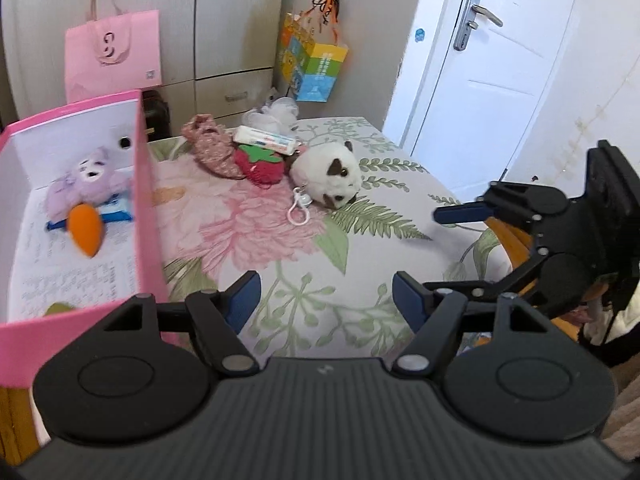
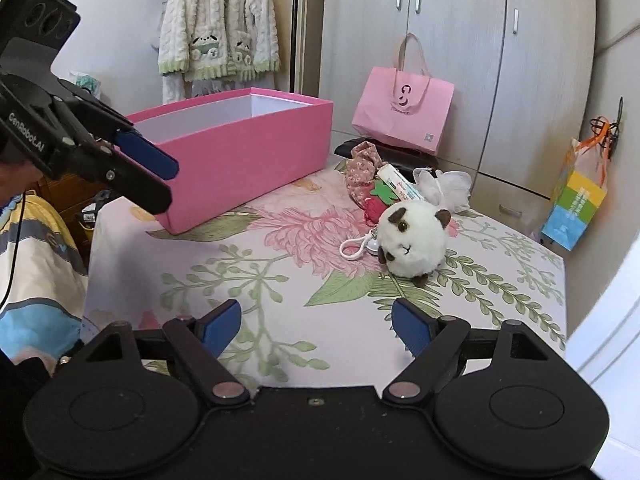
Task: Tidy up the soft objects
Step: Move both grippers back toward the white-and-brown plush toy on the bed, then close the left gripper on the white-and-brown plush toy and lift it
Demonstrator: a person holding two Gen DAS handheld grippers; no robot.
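Observation:
A pink box (image 1: 138,184) (image 2: 240,156) stands on the floral table; inside lie a purple plush (image 1: 90,184) and an orange carrot toy (image 1: 85,230). On the cloth lie a round white plush (image 1: 326,172) (image 2: 412,236) with a keyring, a red strawberry toy (image 1: 258,164) (image 2: 378,200), a floral fabric item (image 1: 210,148) (image 2: 362,168), a tissue pack (image 1: 266,140) (image 2: 400,186) and a white fluffy item (image 1: 276,112) (image 2: 444,184). My left gripper (image 1: 326,300) is open and empty beside the box. My right gripper (image 2: 316,326) is open and empty, in front of the white plush.
A pink paper bag (image 1: 114,56) (image 2: 404,114) leans on the wardrobe behind the table. A colourful bag (image 1: 312,64) (image 2: 576,208) hangs on the wall. A white door (image 1: 500,80) stands at the right. A robe (image 2: 218,24) hangs at the back.

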